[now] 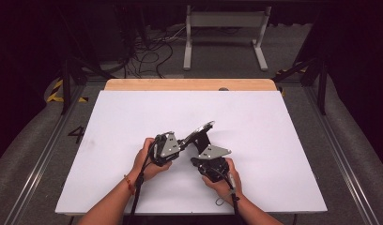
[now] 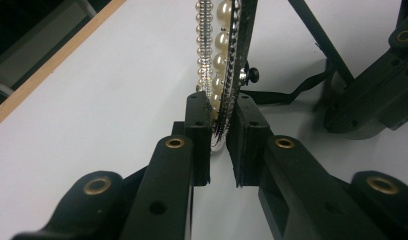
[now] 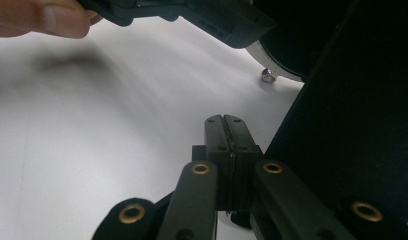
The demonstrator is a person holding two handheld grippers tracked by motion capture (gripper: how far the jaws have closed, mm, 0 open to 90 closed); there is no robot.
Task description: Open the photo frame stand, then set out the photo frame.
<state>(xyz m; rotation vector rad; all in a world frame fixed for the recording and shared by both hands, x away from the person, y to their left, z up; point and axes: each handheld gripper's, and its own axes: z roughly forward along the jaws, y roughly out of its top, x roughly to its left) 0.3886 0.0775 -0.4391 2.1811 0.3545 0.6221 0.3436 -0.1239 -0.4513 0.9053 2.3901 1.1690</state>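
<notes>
Right now the left gripper (image 2: 223, 131) pinches the pearl frame's (image 2: 223, 60) rim, near the middle of the high view. The right gripper (image 3: 224, 131) has its jaws pressed together, maybe nipping the black stand (image 3: 357, 125). Hold the rim tight and swing the stand out slowly.

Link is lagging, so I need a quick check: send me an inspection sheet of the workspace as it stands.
Surface: white table, wooden strip at far edge.
Job's things: pearl-rimmed frame, tilted, with black back stand.
Clutter: nothing seen.
Grippers: left gripper shut on the frame's rim; right gripper shut, nothing visible between its jaws, beside the stand.
Cables: one trails from each gripper toward the person; loose cables on floor beyond.
Surroundings: dark room, grey stand behind.
</notes>
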